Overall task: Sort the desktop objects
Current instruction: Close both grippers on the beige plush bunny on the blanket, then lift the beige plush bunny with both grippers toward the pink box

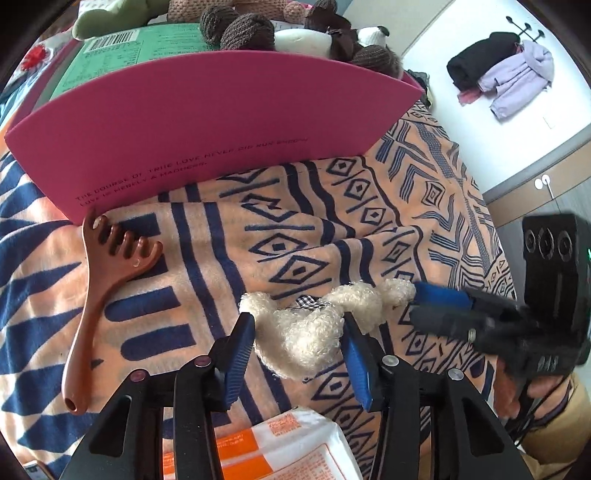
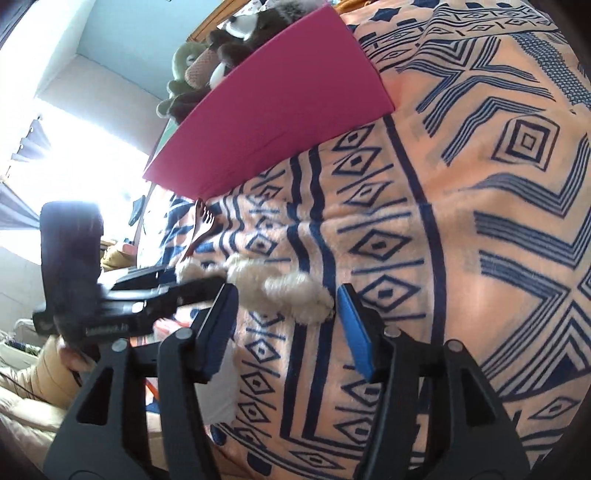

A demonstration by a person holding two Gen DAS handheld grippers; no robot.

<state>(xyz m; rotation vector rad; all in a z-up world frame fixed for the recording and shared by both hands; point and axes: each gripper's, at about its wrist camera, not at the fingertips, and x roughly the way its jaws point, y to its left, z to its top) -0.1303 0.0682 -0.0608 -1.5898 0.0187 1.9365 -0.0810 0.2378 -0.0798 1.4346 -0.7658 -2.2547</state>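
From my left wrist view, reading left to right: a brown comb-like scratcher [image 1: 99, 299] lies flat on the patterned blanket [image 1: 369, 206], its tines touching the foot of the pink box [image 1: 207, 122], which stands behind it with knitted stuffed toys [image 1: 258, 29] piled inside. At centre, my left claw [image 1: 299, 354] is spread wide, its blue fingers [image 1: 240, 354] on either side of the white fluffy toy [image 1: 306, 332], which lies on the blanket; I cannot tell whether either pad touches the fur. An orange-and-white packet [image 1: 280, 450] lies below, under the claw. At right, my right claw [image 1: 424, 306] reaches in from the side, one blue finger beside the toy's far limb; from this view I cannot tell whether it grips. From my right wrist view, left to right: the left claw [image 2: 207, 280], blurred, meets the toy [image 2: 280, 284] at its left end; my right claw [image 2: 288, 317] stands wide open, the toy's nearer end between the fingertips, with a gap beside the right pad [image 2: 356, 332]. The pink box [image 2: 273, 110] rises behind.
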